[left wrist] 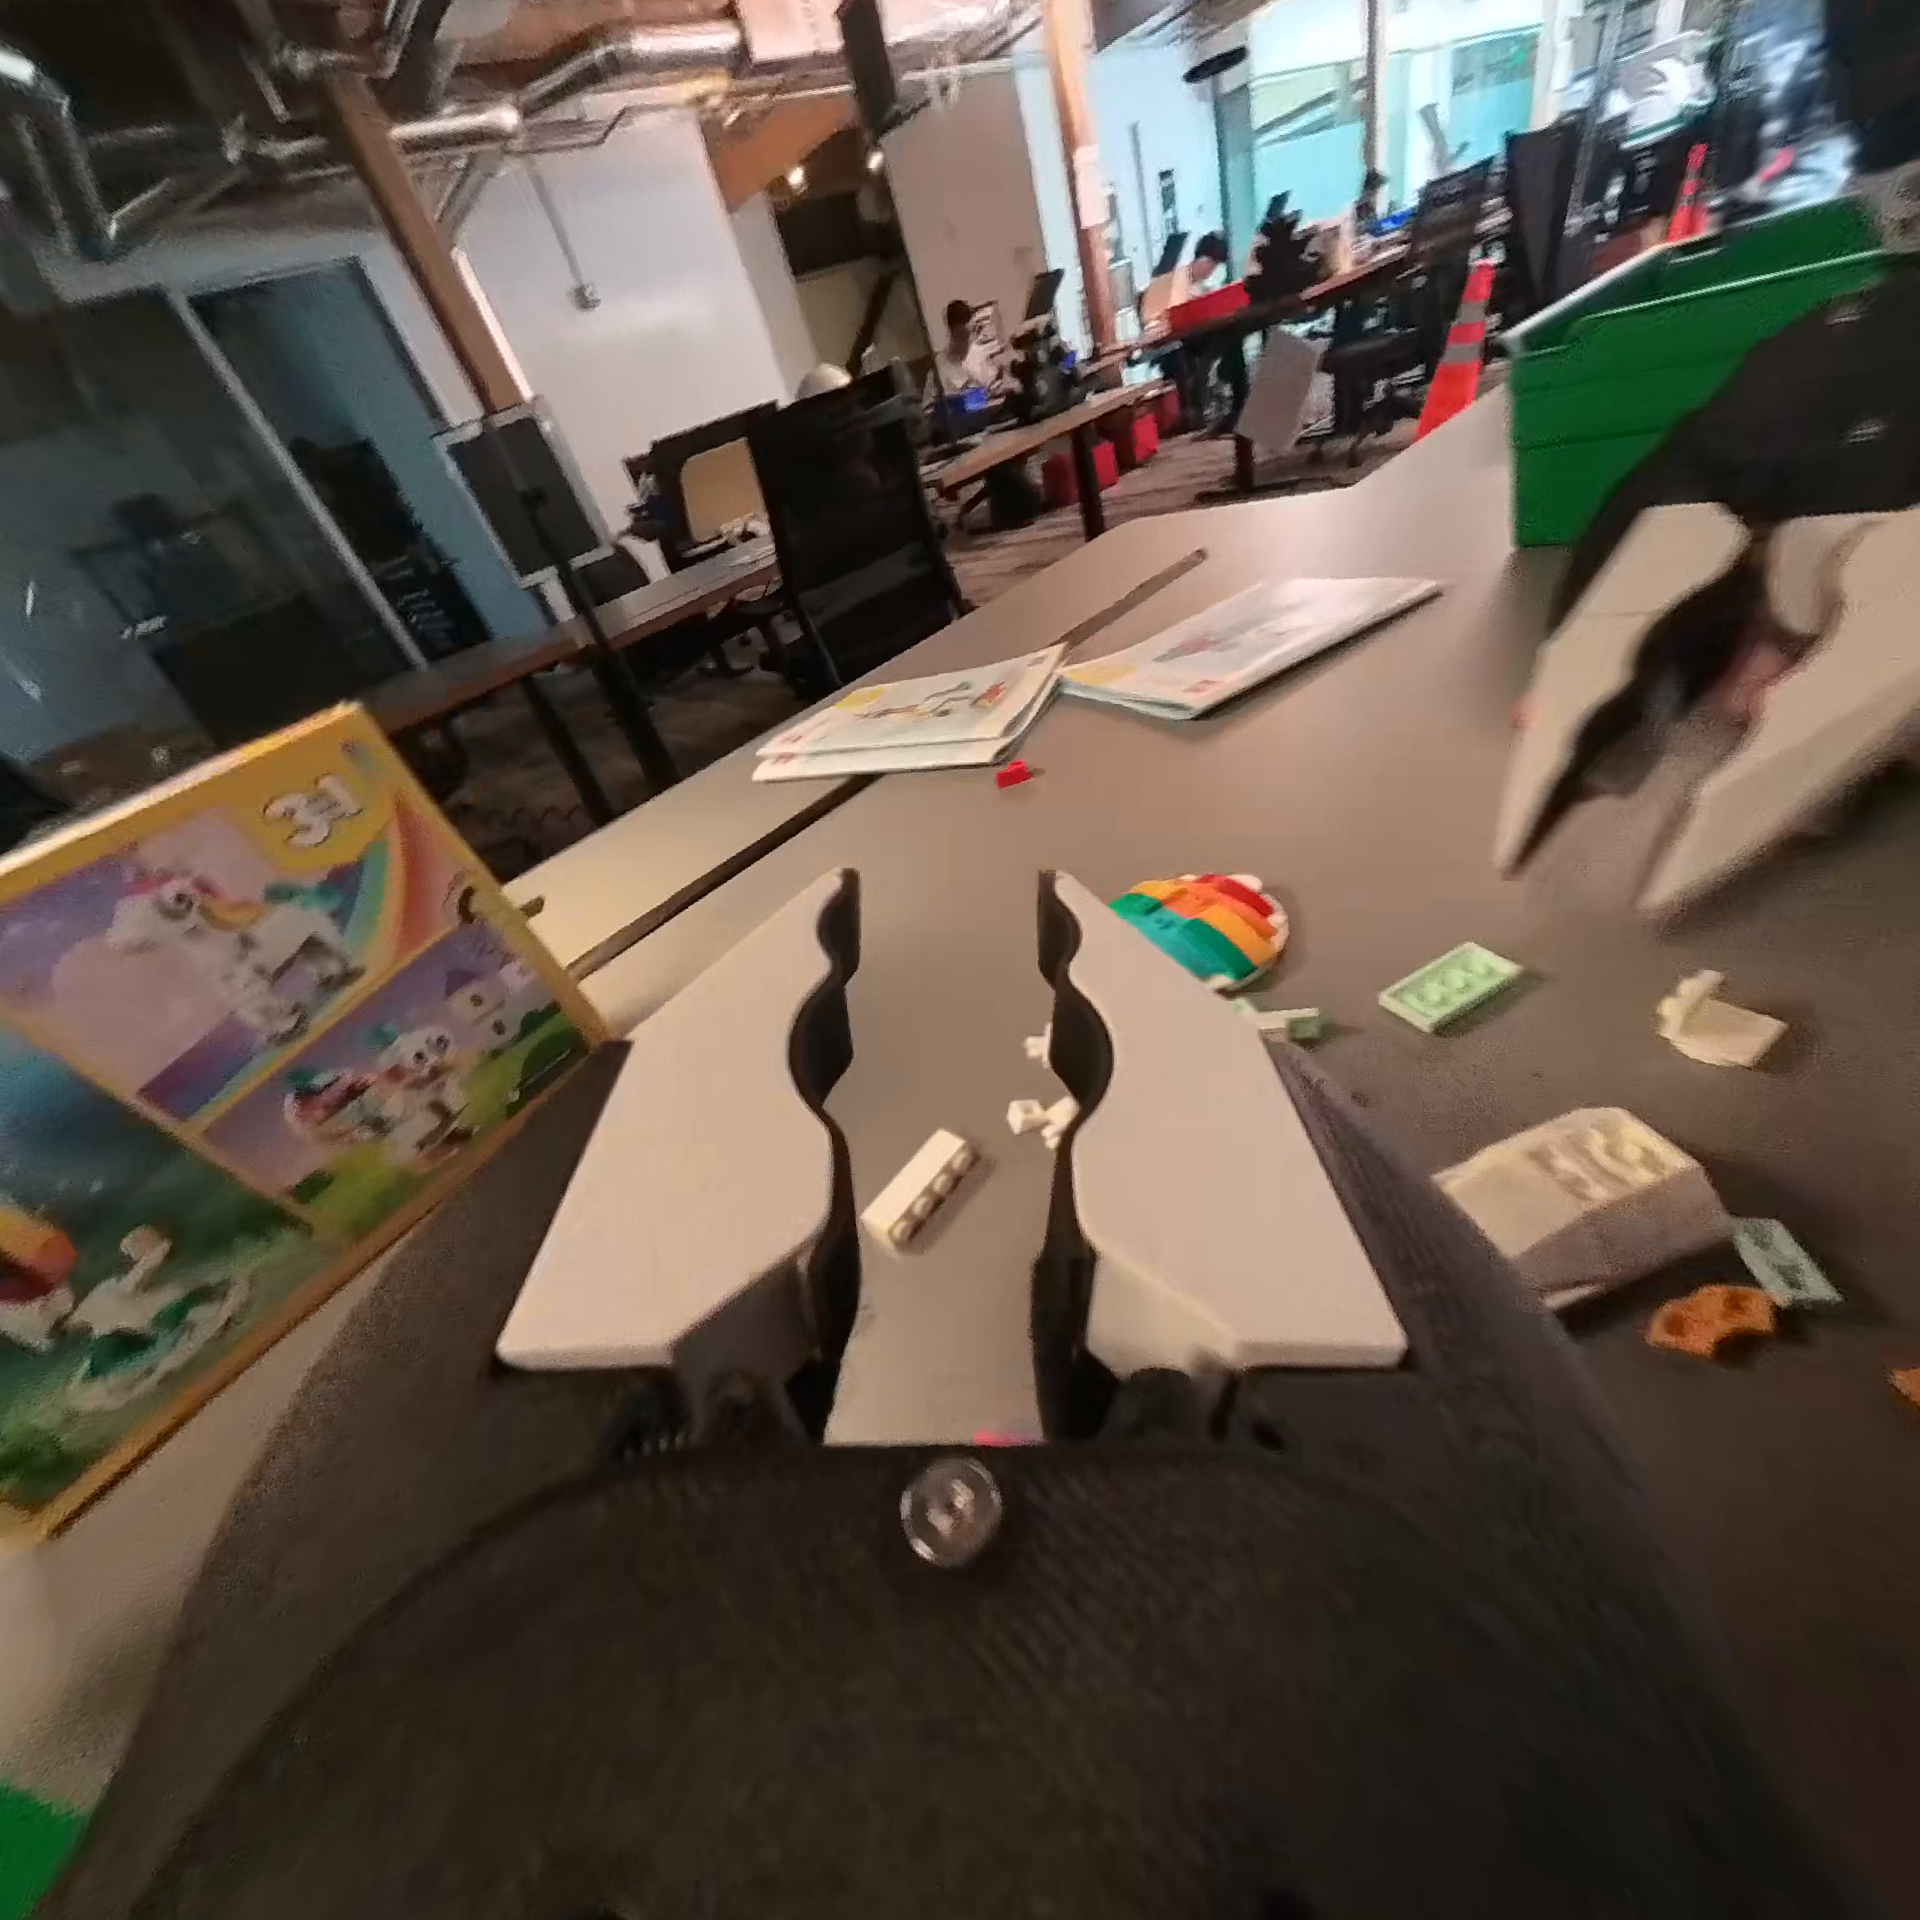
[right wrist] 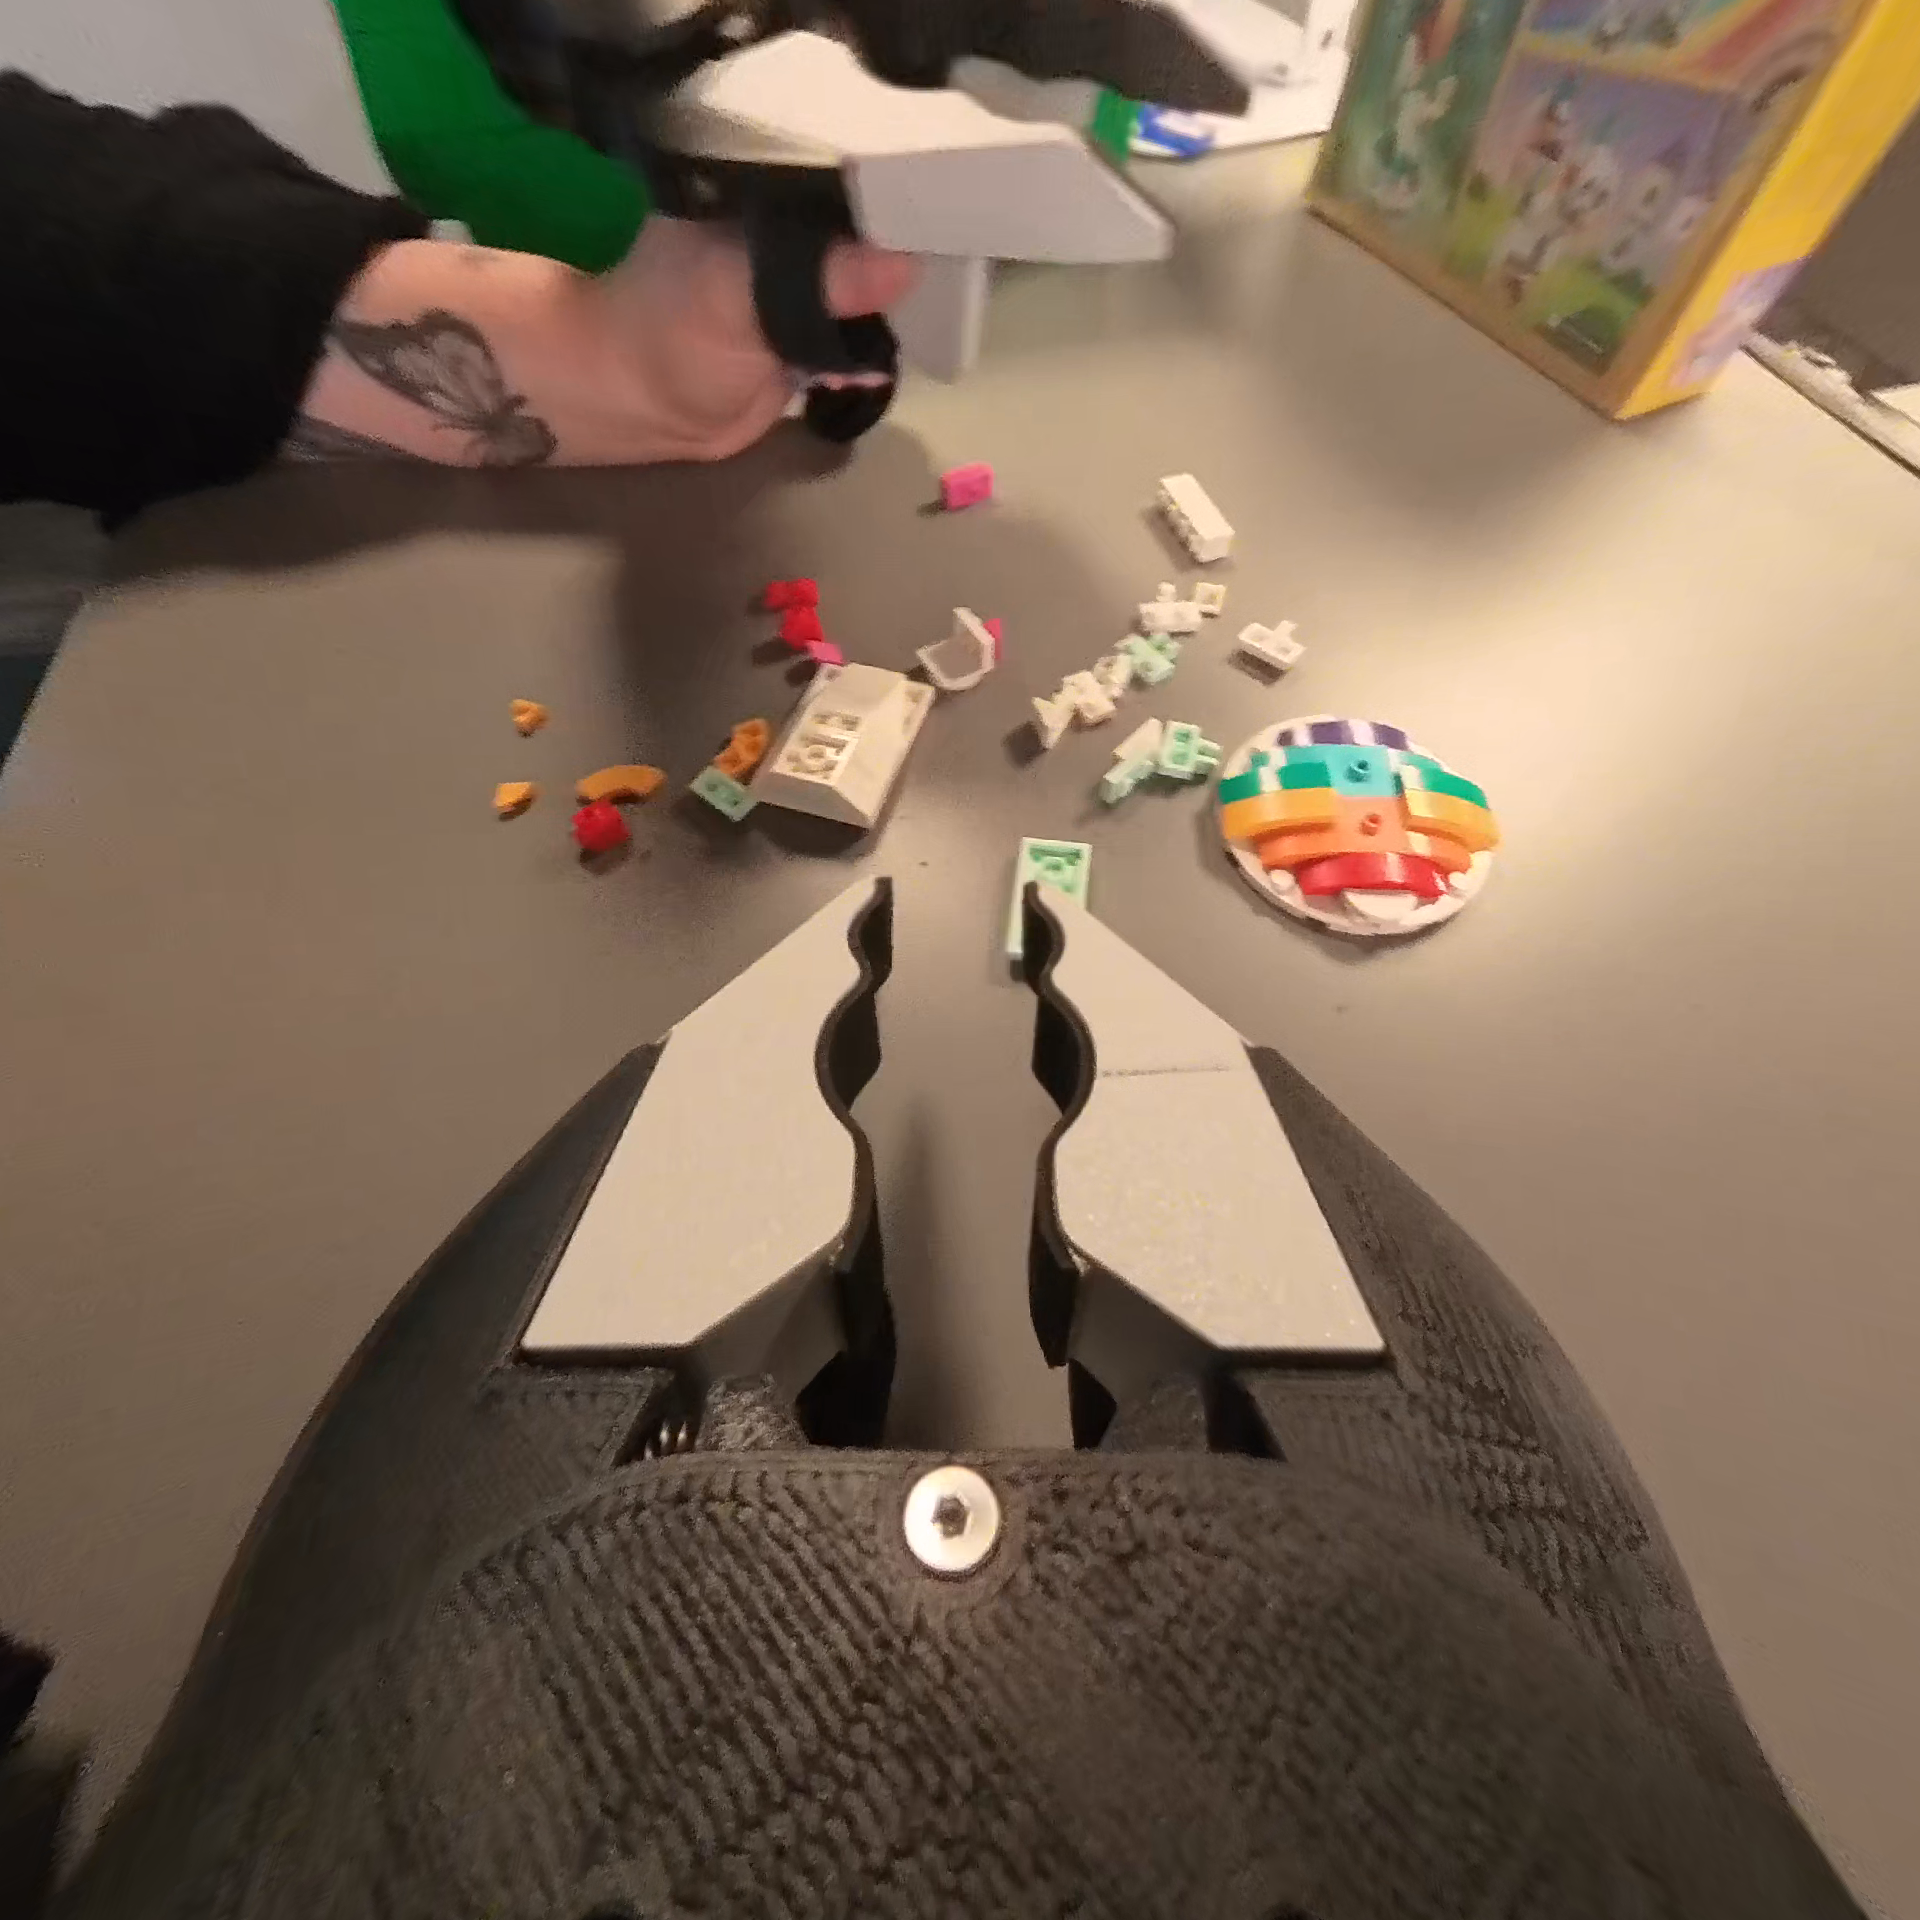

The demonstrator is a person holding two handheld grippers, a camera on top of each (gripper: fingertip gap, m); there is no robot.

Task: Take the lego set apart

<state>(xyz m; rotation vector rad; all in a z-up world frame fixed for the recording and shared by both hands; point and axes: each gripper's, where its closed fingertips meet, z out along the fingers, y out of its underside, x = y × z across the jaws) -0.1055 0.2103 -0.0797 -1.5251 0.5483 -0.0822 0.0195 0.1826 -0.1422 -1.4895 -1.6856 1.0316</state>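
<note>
Loose lego pieces lie scattered on the grey table [right wrist: 312,987]. A round rainbow piece [right wrist: 1359,821] lies flat, and it also shows in the left wrist view [left wrist: 1205,925]. A white sloped block [right wrist: 847,753] lies among small orange and red bits; it shows in the left wrist view [left wrist: 1579,1195] too. My left gripper [left wrist: 948,894] is open and empty above a white brick [left wrist: 925,1184]. My right gripper [right wrist: 956,899] is open and empty, its right fingertip over a pale green plate [right wrist: 1049,883]. The right gripper also shows at the right of the left wrist view [left wrist: 1579,883].
The yellow lego box [left wrist: 249,1039] stands at the left, also seen in the right wrist view [right wrist: 1621,197]. Instruction booklets [left wrist: 935,717] lie farther back. A green bin [left wrist: 1662,384] stands at the far right. A person's hand [right wrist: 582,364] holds the left gripper. The gap from one gripper's tips to the other's is roughly 15 cm. The left gripper is farther from the white sloped block [right wrist: 847,753], some 11 cm, than the right, some 5 cm. About 8 cm separates my right fingertips from the round rainbow piece [right wrist: 1359,821]. Look for it in the left wrist view [left wrist: 1206,900] too.
</note>
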